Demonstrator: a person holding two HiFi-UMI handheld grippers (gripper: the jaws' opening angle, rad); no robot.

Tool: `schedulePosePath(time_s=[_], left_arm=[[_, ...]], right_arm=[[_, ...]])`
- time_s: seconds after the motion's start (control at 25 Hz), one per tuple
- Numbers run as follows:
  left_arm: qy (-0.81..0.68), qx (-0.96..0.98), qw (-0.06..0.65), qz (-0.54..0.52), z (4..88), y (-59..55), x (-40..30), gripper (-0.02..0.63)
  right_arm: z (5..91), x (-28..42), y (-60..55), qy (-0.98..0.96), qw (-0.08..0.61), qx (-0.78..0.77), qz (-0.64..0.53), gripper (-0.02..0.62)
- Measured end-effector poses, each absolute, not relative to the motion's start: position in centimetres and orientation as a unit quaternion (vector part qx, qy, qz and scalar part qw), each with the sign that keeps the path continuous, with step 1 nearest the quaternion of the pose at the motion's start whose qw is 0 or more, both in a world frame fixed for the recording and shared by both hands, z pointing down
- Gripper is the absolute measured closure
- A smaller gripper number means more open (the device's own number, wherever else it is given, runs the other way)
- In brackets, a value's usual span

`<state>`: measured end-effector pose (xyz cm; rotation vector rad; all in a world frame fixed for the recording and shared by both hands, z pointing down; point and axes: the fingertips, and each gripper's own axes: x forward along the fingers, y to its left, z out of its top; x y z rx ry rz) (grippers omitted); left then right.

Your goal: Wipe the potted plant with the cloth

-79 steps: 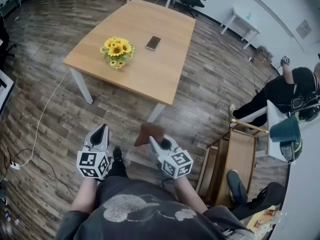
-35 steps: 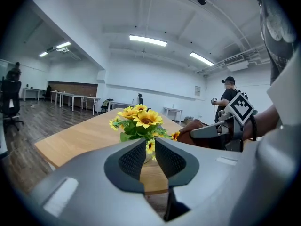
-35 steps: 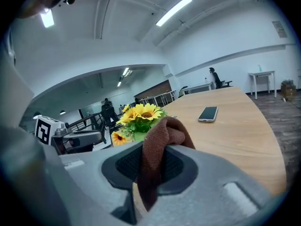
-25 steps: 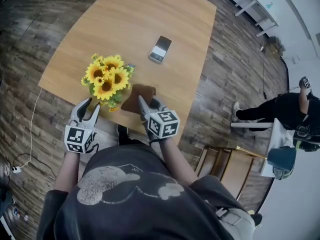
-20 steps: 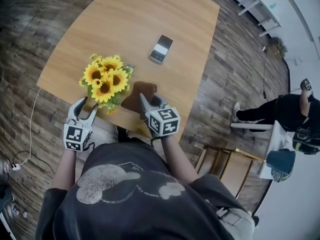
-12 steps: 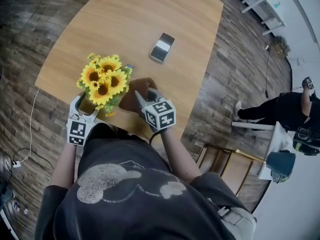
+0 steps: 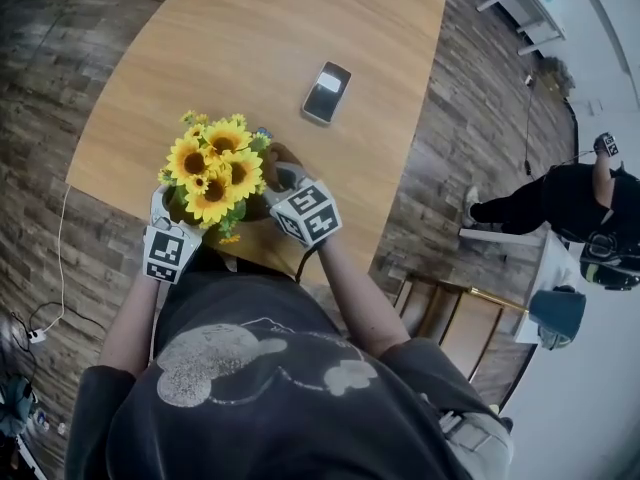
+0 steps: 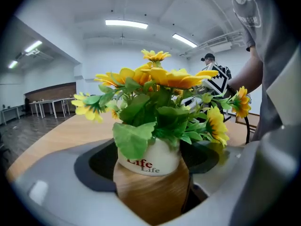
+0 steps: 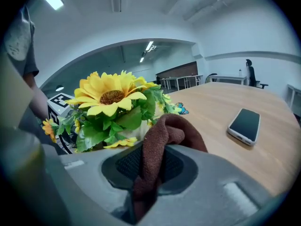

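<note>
Pot [image 8: 151, 180] mostly hidden beneath sunflowers [image 7: 212, 168], head view

My right claw [image 9: 149, 175] is clamped on the brown cloth [image 9: 164, 135], which runs down between the two grey jaws and bunches into a rounded fold above them. Just past that fold stands the potted sunflower plant [image 9: 110, 98], one big yellow bloom facing me over green leaves. The cloth is near or touching the foliage; I cannot tell which. A small blue butterfly ornament [image 9: 181, 109] sits at the plant's right edge. On the wooden counter [image 9: 211, 102] to the right lies a dark smartphone [image 9: 244, 125], well apart from the plant. A grey sleeve [image 9: 21, 41] fills the upper left
</note>
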<state>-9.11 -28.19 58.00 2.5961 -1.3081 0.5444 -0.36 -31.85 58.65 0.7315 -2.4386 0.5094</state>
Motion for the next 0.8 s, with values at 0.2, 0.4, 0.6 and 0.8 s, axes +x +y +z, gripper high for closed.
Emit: schedulePosePath(time_s=[0.2,0.4,0.6,0.8], left_arm=[[-0.422,0.882,0.094,0.186,58.0,-28.5,-9.0,0.152],[-0.411,0.887,0.094,0.19,58.1,-28.6,-8.9,0.152],[-0.4,0.892,0.092,0.191,58.2,-28.7,-9.0,0.152],[-0.386,0.898,0.091,0.19,58.3,-28.9,-9.1,0.152]], right_arm=[[58.7,-1.3,-33.4,-0.907,0.282,0.269,0.161,0.54],[58.5,-2.5,-33.2,-0.914,0.277,0.251,0.155,0.541],[58.3,-2.1,-31.5,-0.914,0.279,0.242,0.166,0.541],[58.4,-2.2,-29.2,-0.912,0.277,0.248,0.172,0.541]])
